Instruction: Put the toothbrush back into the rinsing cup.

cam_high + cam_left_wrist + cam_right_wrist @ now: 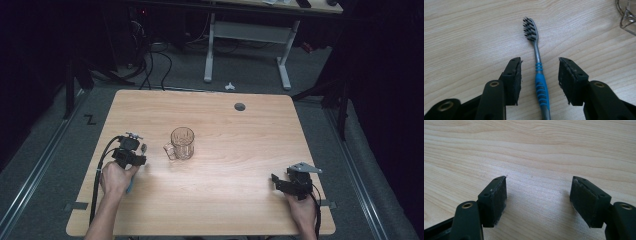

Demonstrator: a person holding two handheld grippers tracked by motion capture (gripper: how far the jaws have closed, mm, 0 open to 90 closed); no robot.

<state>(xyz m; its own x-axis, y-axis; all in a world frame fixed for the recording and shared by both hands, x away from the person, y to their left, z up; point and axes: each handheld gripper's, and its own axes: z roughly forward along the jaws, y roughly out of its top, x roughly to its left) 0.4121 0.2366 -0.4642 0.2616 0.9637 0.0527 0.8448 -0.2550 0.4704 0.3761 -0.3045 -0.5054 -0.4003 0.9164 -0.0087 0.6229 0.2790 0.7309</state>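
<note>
From the high view, the left gripper (134,150) sits low at about eight o'clock on the wooden table (225,200), the left hand (117,177) wrapped round it, and a sliver of blue handle peeks out beside that hand. A clear glass mug (181,143) stands upright just right of it, near the centre, handle turned toward the left gripper. Over at four o'clock, the right gripper (282,182) rests near the table's edge in the right hand (300,205), well apart from the mug. Beyond the table: grey carpet, a white-legged desk (247,35) at twelve o'clock, dark cables trailing on the floor. Now the left gripper view: jaws spread wide, and lying flat between them, touching neither, is the toothbrush (539,75), blue-grip handle running down to six o'clock, dark bristles pointing to twelve. A corner of the glass mug shows at one o'clock. On to the right gripper view: the right gripper's jaws are spread wide too, with bare pale wood grain between them and running across beyond.
</note>
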